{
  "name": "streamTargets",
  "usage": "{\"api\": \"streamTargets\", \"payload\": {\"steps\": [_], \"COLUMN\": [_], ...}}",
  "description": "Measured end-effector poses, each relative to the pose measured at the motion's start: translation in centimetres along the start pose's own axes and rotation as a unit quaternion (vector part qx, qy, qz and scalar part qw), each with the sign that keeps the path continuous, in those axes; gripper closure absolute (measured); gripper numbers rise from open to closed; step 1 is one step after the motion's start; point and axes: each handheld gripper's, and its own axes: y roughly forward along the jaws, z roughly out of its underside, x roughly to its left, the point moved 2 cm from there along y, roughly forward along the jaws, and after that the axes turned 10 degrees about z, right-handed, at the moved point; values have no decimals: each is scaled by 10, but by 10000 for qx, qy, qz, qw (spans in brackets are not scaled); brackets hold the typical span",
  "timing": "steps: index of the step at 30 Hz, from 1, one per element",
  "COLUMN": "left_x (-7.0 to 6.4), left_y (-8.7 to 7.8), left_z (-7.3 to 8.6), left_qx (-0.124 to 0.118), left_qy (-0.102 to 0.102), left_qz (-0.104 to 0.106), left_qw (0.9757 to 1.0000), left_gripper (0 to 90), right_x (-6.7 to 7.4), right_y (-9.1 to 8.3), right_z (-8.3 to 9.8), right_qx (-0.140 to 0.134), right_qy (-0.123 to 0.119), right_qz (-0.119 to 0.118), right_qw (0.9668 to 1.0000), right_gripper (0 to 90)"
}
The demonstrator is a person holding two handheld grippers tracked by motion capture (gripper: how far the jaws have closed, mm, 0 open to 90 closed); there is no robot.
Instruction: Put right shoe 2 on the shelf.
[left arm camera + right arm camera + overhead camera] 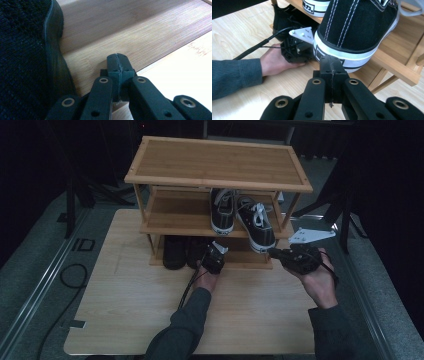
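A three-tier wooden shoe rack point(217, 179) stands on the table. Two black canvas sneakers with white soles sit on its middle shelf, one point(222, 210) left of the other point(257, 226). Black knit shoes point(175, 251) occupy the bottom shelf. My left gripper point(212, 255) is shut and empty, its tips point(117, 62) over the bottom shelf board point(130, 32), just right of a black knit shoe point(22, 62). My right gripper point(273, 252) is shut and empty too, its tips point(331, 65) just short of the right sneaker's heel point(352, 27), which overhangs the shelf edge.
The light wooden table point(135, 300) spreads in front of the rack. The rack's top shelf point(215, 160) is bare. A black cable point(70, 275) lies on the grey floor to the left. In the right gripper view the other hand point(277, 62) holds the left gripper point(295, 48).
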Motion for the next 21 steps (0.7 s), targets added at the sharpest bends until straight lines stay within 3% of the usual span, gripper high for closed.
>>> {"api": "streamTargets", "payload": {"steps": [21], "left_x": [0], "left_y": [0], "left_z": [1], "left_qx": [-16], "left_qy": [-13], "left_qz": [-25], "left_qw": [10000], "left_gripper": [900], "right_x": [11], "right_y": [15], "right_z": [-11], "right_qx": [-17], "right_qy": [-66], "right_qz": [-212], "right_qw": [9998], "right_gripper": [900]}}
